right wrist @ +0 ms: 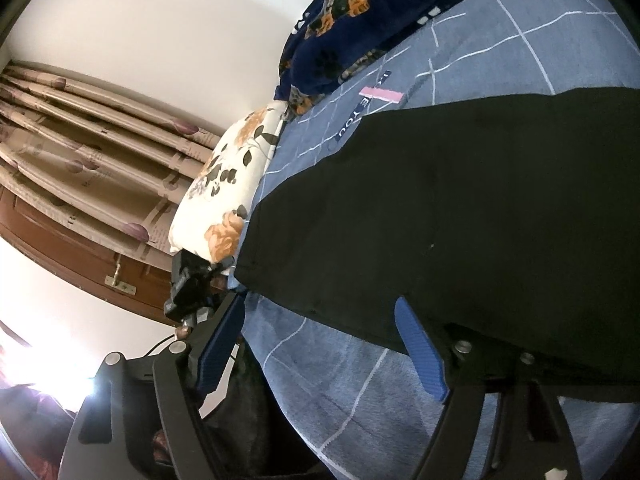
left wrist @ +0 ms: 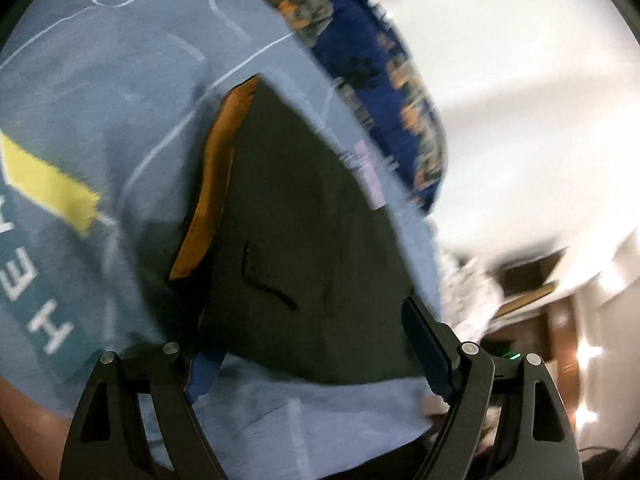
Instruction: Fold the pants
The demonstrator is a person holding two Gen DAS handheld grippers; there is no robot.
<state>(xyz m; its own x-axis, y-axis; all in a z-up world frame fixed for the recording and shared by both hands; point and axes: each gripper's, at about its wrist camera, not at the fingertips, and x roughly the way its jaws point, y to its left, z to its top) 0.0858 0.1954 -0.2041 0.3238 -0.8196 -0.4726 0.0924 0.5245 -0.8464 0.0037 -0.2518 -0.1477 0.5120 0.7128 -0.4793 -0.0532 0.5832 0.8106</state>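
Note:
Dark pants (left wrist: 300, 220) lie flat on a blue bedsheet (left wrist: 120, 80), with an orange inner lining (left wrist: 212, 184) showing along their left edge. My left gripper (left wrist: 308, 332) stands open and wide at the near edge of the cloth. Its left pad (left wrist: 206, 376) is partly tucked at the fabric's corner and its right pad (left wrist: 428, 348) is off to the side. In the right wrist view the pants (right wrist: 460, 200) spread as a black sheet across the bed. My right gripper (right wrist: 320, 300) is open over their near edge, with its right pad (right wrist: 420, 356) against the cloth's border. Neither gripper presses on the cloth.
A navy floral blanket (right wrist: 352, 28) is bunched at the far side of the bed (right wrist: 340, 380), and a white floral pillow (right wrist: 228, 184) lies at its left end. A black device (right wrist: 188, 280) sits by the pillow. Beyond it are curtains (right wrist: 80, 140) and brown woodwork (right wrist: 80, 256).

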